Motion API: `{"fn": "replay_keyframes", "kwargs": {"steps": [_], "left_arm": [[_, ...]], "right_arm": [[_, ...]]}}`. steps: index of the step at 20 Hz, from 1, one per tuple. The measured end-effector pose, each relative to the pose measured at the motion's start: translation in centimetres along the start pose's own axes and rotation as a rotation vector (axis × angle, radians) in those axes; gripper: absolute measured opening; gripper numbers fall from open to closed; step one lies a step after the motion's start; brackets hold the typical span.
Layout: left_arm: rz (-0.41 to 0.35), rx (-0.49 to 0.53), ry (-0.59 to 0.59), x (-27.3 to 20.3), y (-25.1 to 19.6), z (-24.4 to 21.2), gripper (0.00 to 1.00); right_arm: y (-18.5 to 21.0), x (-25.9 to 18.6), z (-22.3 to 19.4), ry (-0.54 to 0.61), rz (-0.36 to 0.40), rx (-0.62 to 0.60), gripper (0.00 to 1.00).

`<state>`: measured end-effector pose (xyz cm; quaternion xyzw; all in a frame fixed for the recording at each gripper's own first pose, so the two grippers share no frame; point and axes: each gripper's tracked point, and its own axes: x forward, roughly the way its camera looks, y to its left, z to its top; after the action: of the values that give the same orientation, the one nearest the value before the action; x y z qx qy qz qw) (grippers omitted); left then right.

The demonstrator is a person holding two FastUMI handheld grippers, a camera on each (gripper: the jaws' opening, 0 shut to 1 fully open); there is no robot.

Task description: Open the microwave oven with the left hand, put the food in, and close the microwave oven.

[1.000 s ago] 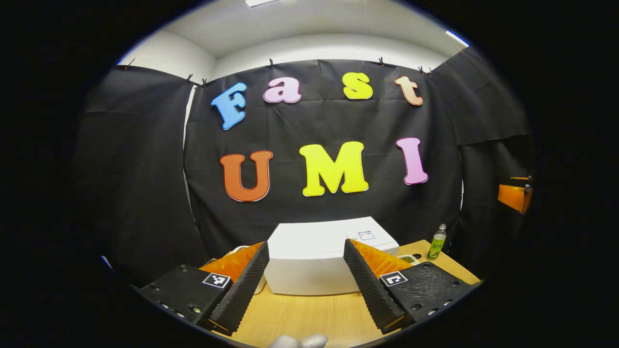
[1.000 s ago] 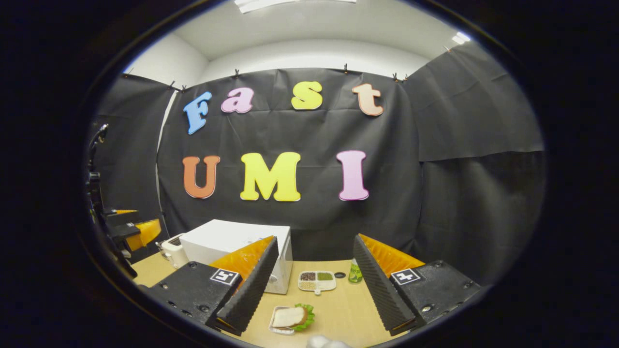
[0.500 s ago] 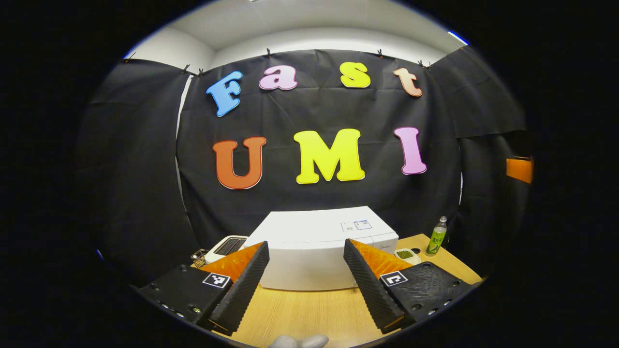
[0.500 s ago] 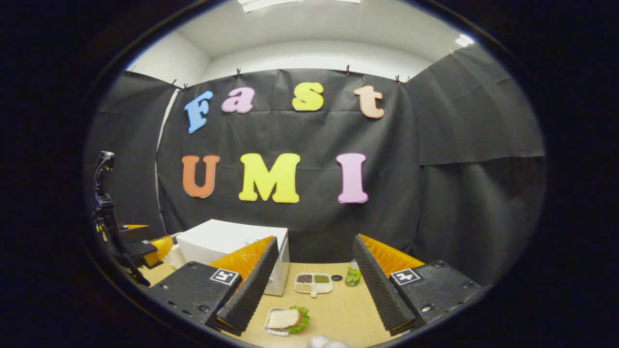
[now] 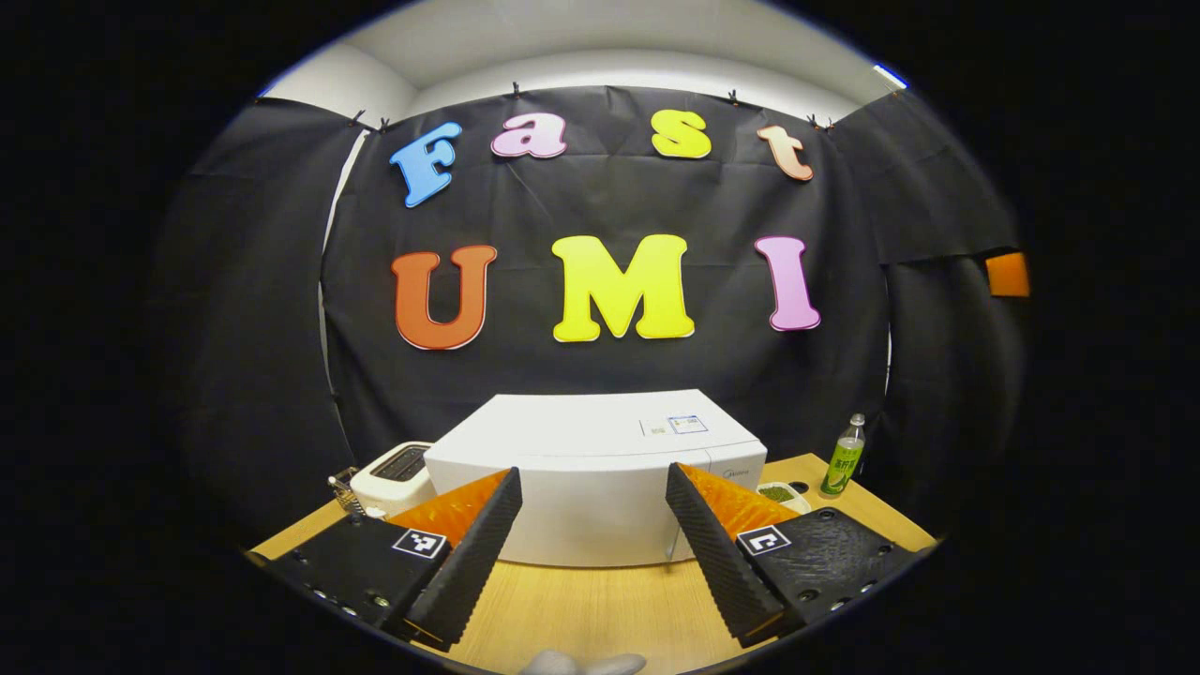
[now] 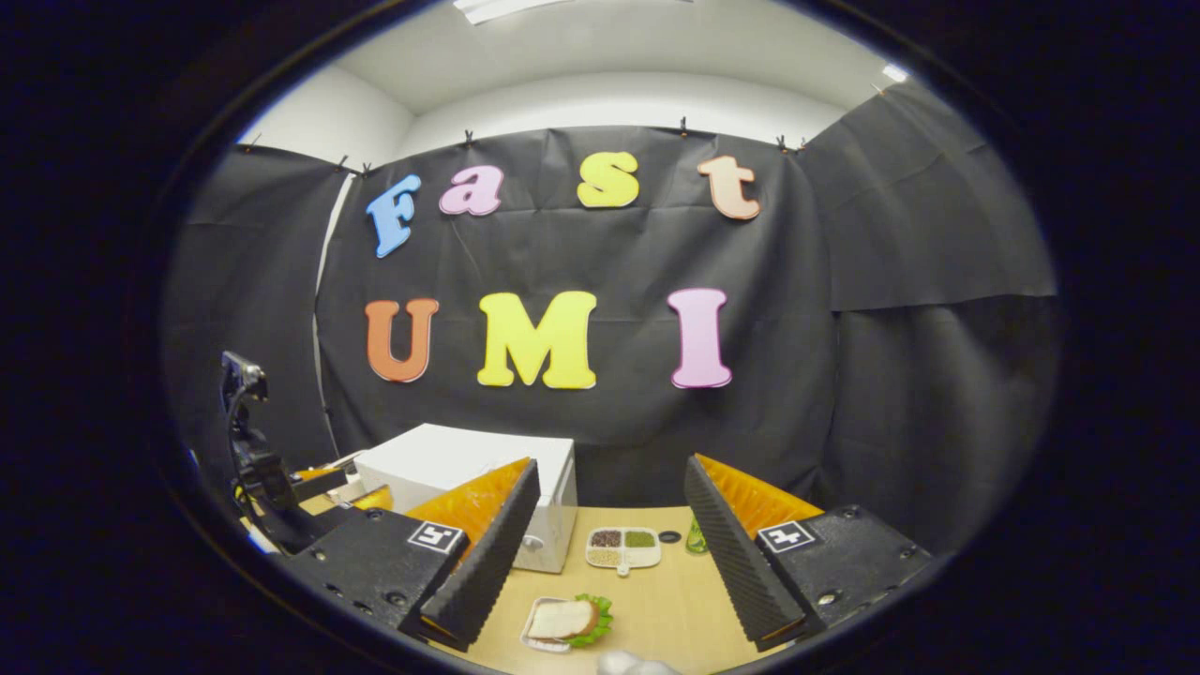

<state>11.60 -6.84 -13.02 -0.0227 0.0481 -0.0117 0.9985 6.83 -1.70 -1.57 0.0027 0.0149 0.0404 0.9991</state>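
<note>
Two hand-held grippers, left (image 5: 591,534) and right (image 6: 607,534), fingers spread, holding nothing. Microwave oven (image 5: 591,469) closed, at tabletop (image 5: 600,605) rear. Food (image 6: 565,621) on tabletop, near right hand-held gripper.

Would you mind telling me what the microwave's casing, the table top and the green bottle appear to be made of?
Microwave: probably painted sheet metal or plastic; smooth, matte white, crisp folded edges. Table: wood or wood-look laminate; pale tan with fine straight grain lines and a low sheen. Green bottle: likely clear plastic; translucent green body with a wrapped label and a pale cap, too small to confirm.
</note>
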Motion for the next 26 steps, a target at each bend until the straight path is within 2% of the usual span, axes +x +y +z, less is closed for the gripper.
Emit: {"fn": "replay_keyframes", "kwargs": {"steps": [4, 7, 11, 15, 16, 19, 20, 21, 22, 23, 24, 25, 26], "left_arm": [[0.01, -0.038, 0.026, 2.1, -1.0, -2.2, 0.97], [-0.008, 0.012, 0.045, 4.4, -2.4, -5.2, 0.96], [-0.03, 0.021, 0.108, 8.1, -4.8, -10.0, 0.96], [-0.062, 0.01, 0.133, 10.9, -7.3, -12.4, 0.96], [-0.071, 0.013, 0.131, 11.5, -7.7, -12.8, 0.95], [-0.1, 0.006, 0.166, 13.2, -9.0, -14.5, 0.91], [-0.113, -0.006, 0.192, 13.3, -9.3, -15.2, 0.69], [-0.135, -0.021, 0.202, 13.6, -10.0, -15.5, 0.79], [-0.156, -0.039, 0.201, 13.7, -10.3, -15.6, 0.48], [-0.165, -0.05, 0.195, 13.8, -10.7, -15.6, 0.44], [-0.171, -0.044, 0.19, 13.9, -10.6, -15.6, 0.28], [-0.18, -0.031, 0.176, 13.7, -10.5, -15.4, 0.27], [-0.18, -0.026, 0.168, 14.0, -10.5, -15.4, 0.21]], "right_arm": [[0.1, 1.1, 0.9, -0.013, 0.017, -0.028, 0.99], [0.4, 1.4, 0.6, -0.003, 0.028, -0.032, 0.99], [-0.3, 0.8, 1.8, -0.01, 0.001, -0.079, 0.99], [-0.8, -0.1, 2.2, -0.004, -0.022, -0.144, 0.99], [-0.9, -0.2, 2.2, 0.001, -0.028, -0.156, 0.93], [-0.8, -0.5, 2.4, 0.01, -0.036, -0.172, 0.96], [-0.8, -0.6, 2.4, 0.011, -0.037, -0.172, 0.96], [-0.7, -0.6, 2.5, 0.009, -0.038, -0.174, 0.96], [-0.6, -0.7, 2.6, 0.007, -0.036, -0.177, 0.96], [-0.5, -0.7, 2.6, 0.01, -0.036, -0.18, 0.96], [-0.2, -0.7, 2.4, 0.014, -0.03, -0.185, 0.96], [-0.1, -0.8, 2.4, 0.015, -0.028, -0.189, 0.96], [-0.1, -0.8, 2.4, 0.017, -0.024, -0.189, 0.96]]}}
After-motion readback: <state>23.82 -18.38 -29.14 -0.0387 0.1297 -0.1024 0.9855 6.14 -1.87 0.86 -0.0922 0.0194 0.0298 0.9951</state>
